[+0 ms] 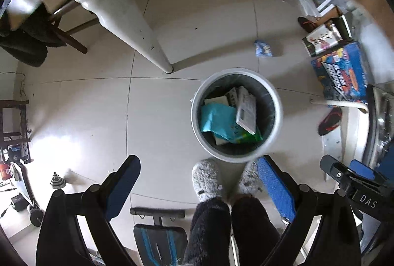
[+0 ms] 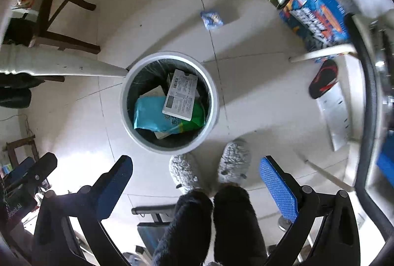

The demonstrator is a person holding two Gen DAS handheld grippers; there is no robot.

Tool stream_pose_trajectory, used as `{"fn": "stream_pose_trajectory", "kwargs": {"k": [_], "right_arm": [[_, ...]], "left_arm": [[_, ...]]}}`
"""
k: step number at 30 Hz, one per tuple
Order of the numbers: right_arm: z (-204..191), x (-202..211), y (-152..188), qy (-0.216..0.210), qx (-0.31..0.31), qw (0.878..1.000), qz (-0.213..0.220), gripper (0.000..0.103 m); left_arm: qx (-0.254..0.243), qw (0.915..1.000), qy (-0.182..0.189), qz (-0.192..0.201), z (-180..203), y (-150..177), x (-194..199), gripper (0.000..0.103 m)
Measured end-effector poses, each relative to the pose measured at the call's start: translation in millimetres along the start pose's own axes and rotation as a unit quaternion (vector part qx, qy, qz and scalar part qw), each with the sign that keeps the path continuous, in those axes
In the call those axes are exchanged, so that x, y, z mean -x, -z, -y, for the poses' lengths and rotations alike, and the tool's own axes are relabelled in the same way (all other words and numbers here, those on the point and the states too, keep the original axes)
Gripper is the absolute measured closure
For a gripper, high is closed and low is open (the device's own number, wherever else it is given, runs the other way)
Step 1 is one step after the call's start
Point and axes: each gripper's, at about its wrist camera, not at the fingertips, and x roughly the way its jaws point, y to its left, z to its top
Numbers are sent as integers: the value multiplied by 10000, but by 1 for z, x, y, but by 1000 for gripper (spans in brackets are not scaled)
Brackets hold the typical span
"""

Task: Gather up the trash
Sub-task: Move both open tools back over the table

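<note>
From the left wrist, the left tool hangs spread and empty above two grey slippers, with the white bin just ahead of its fingertips holding a teal bag and a white box; a small blue wrapper lies on the floor beyond the bin. From the right wrist, the right tool is likewise spread and empty, the bin ahead and slightly left of it, the wrapper farther ahead on the tiles.

A round white trash bin stood upright on the tiled floor, holding a teal bag and a white printed box; a crumpled blue wrapper lay well apart.
</note>
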Motion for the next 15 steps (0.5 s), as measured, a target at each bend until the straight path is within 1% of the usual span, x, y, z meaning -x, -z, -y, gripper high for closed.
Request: {"fn": "stream_pose_trajectory", "kwargs": {"k": [7, 10, 15], "right_arm": [[-18, 96, 21, 80, 253, 9993, 275, 0], [-27, 134, 31, 75, 350, 9988, 336, 0], [-42, 195, 47, 74, 405, 9982, 433, 0]], "left_arm": [[-43, 9998, 110, 158, -3, 16, 78, 5], [-30, 9997, 145, 208, -6, 22, 112, 5], [-66, 9990, 174, 410, -13, 28, 168, 5]]}}
